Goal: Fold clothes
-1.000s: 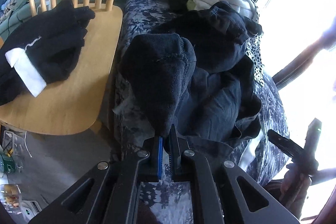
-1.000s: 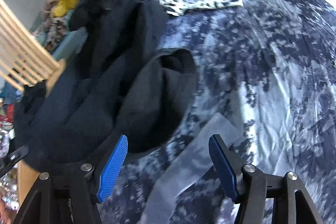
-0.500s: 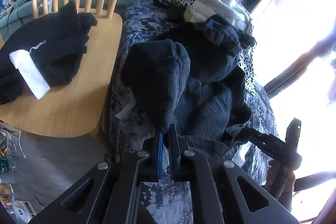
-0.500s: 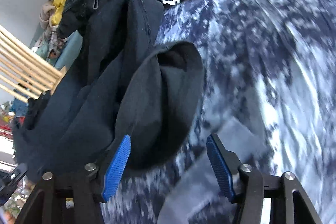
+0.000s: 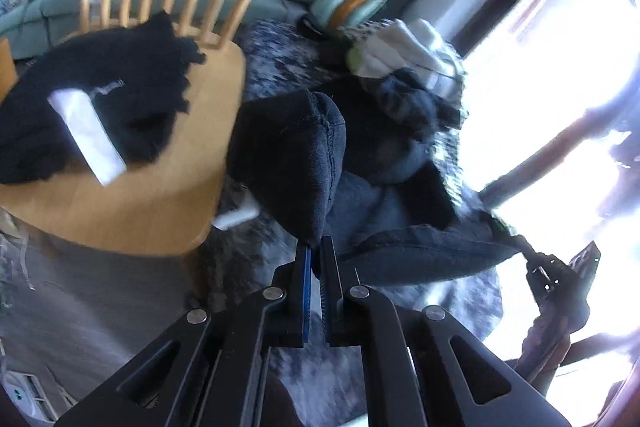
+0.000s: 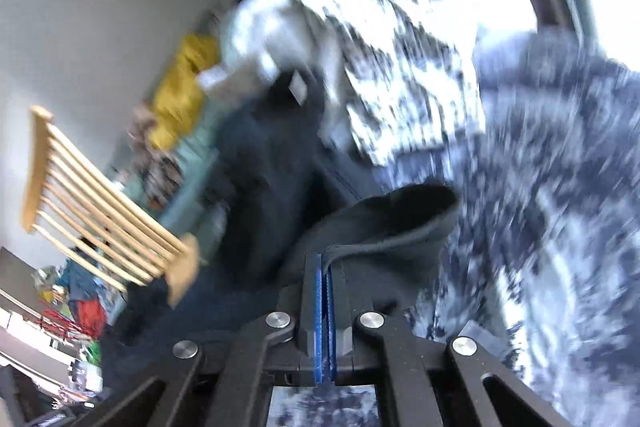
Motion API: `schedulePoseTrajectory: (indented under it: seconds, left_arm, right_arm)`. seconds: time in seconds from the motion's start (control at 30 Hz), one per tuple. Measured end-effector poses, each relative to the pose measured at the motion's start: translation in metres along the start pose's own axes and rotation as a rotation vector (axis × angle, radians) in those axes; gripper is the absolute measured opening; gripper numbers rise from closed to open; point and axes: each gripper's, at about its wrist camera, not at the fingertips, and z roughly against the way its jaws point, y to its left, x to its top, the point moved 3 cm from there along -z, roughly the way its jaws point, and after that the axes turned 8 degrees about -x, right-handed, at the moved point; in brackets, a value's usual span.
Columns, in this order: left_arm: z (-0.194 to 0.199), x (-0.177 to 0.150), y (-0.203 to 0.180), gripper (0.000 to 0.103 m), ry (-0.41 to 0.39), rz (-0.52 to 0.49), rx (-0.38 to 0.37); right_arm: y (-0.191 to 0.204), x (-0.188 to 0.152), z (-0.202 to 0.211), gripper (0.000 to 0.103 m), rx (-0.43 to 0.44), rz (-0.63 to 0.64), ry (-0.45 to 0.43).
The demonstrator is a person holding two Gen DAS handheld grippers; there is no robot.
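Note:
A dark navy garment [image 5: 400, 187] lies rumpled on a blue-and-white patterned bed [image 5: 276, 39]. My left gripper [image 5: 315, 247] is shut on one dark fleecy end of it [image 5: 296, 155], which hangs up from the jaws. My right gripper [image 6: 325, 259] is shut on a hemmed edge of the same dark garment [image 6: 384, 223]; in the left wrist view that right gripper [image 5: 532, 259] shows at the lower right, pulling a stretched band of cloth [image 5: 432, 247]. The right wrist view is blurred by motion.
A wooden spindle-back chair [image 5: 120, 195] stands left of the bed with a folded black garment and white label [image 5: 92, 107] on its seat. White and spotted clothes [image 5: 404, 51] are piled at the bed's far end. A bright window [image 5: 560, 87] fills the right.
My right gripper closed from wide open onto the garment's hem and rose, pulling the cloth taut. My left gripper lifted slightly, still clamped on its end.

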Motion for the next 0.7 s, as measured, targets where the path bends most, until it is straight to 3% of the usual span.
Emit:
schedulePoseTrajectory:
  seconds: [0.1, 0.27, 0.37, 0.5, 0.6, 0.7]
  left_arm:
    - [0.004, -0.022, -0.015, 0.004, 0.058, -0.07, -0.008]
    - [0.01, -0.06, -0.038, 0.004, 0.168, -0.183, -0.013]
    - [0.002, -0.091, -0.054, 0.004, 0.261, -0.276, 0.01]
    - [-0.006, -0.116, -0.064, 0.004, 0.367, -0.314, -0.025]
    - [-0.002, -0.121, -0.066, 0.006, 0.422, -0.325, -0.028]
    - [0.014, -0.11, -0.064, 0.009, 0.424, -0.345, 0.018]
  right_arm:
    - [0.018, 0.002, 0.052, 0.001, -0.015, 0.089, -0.084]
    - [0.012, -0.026, 0.118, 0.001, -0.11, 0.167, -0.104]
    - [-0.013, -0.047, 0.126, 0.001, -0.212, 0.145, -0.052]
    - [-0.058, -0.07, 0.12, 0.001, -0.339, 0.077, 0.025]
    - [-0.086, -0.084, 0.114, 0.001, -0.385, 0.026, 0.113]
    - [-0.09, -0.097, 0.104, 0.002, -0.464, 0.097, 0.173]
